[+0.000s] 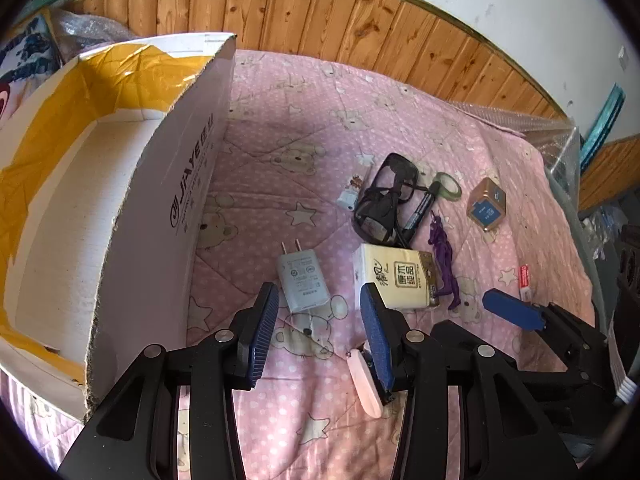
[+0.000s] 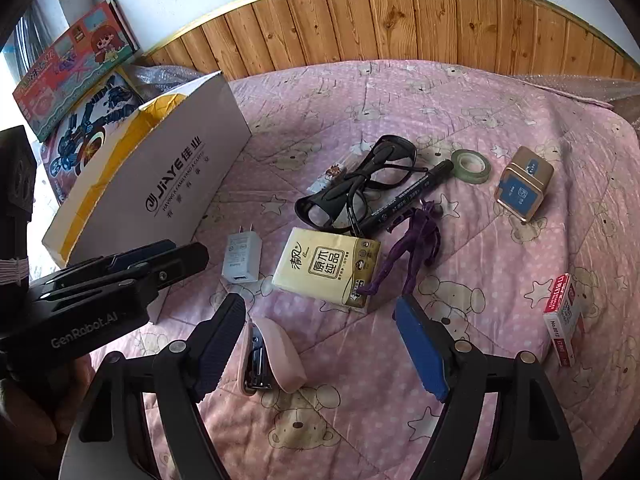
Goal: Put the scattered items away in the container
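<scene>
An open white cardboard box (image 1: 176,184) (image 2: 168,196) with a yellow lining stands at the left on a pink quilt. Scattered beside it lie a white charger (image 1: 303,280) (image 2: 241,257), a yellow tissue pack (image 1: 394,278) (image 2: 326,266), black glasses (image 1: 384,196) (image 2: 356,184), a black marker (image 2: 404,196), a purple figure (image 1: 444,264) (image 2: 412,248), a tape roll (image 2: 471,166), a gold-and-blue tin (image 1: 486,206) (image 2: 523,186), a pink stapler (image 1: 365,386) (image 2: 272,356) and a red staple box (image 2: 564,316). My left gripper (image 1: 320,332) is open just short of the charger. My right gripper (image 2: 320,344) is open, with the stapler by its left finger.
Wooden wall panelling (image 2: 400,20) runs behind the bed. Colourful toy boxes (image 2: 76,68) lean at the far left behind the cardboard box. Bubble wrap (image 1: 556,132) lies along the right edge of the quilt.
</scene>
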`<state>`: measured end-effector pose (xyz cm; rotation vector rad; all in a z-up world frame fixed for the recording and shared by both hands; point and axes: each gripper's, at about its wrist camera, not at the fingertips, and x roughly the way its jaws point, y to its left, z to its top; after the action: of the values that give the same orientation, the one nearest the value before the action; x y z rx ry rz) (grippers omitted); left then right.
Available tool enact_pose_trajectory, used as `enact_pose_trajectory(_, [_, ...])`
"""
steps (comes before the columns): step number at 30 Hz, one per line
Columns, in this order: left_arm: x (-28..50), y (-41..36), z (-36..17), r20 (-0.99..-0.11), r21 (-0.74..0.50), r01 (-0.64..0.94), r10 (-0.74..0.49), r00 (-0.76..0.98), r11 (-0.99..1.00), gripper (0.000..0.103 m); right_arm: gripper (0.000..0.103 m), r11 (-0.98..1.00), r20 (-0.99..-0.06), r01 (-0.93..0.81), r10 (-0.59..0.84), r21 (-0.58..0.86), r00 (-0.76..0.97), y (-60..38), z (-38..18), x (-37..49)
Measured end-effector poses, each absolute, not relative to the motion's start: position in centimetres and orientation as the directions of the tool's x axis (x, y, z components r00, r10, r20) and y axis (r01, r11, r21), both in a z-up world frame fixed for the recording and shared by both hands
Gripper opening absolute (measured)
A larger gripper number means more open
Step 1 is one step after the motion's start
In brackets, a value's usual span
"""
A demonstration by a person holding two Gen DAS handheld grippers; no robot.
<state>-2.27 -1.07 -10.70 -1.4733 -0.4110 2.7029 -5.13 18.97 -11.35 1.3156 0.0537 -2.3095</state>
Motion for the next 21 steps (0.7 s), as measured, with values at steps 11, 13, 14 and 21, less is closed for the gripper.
enact_pose_trajectory(11, [-3.7,-0.4,-12.9,-0.838,-0.269,0.061,0.202,-0.508,-0.961,0.045,0.078,-0.815,-0.863,0.519,-0.436,0.259,-0.255,16.8,-14.4,-3.8])
enact_pose_trajectory(13, [-3.8,0.0,-13.0,-0.84,-0.245,0.053,0.184,-0.51,-0.968,0.045,0.075,-0.806,-0.867,0.538,-0.431,0.245,-0.251,16.3,-14.9,-3.4])
enact_pose_trajectory(14, [-3.9,0.2,-13.0,-0.84,-0.233,0.048,0.176,-0.512,-0.971,0.045,0.068,-0.802,-0.87,0.547,-0.426,0.238,-0.247,16.2,-15.1,-3.2])
enact_pose_trajectory(21, [-4.8,0.6,-13.8,-0.848,-0.193,0.036,0.149,-0.509,-0.98,0.045,0.046,-0.791,-0.879,0.579,-0.403,0.197,-0.253,15.8,-16.3,-2.6])
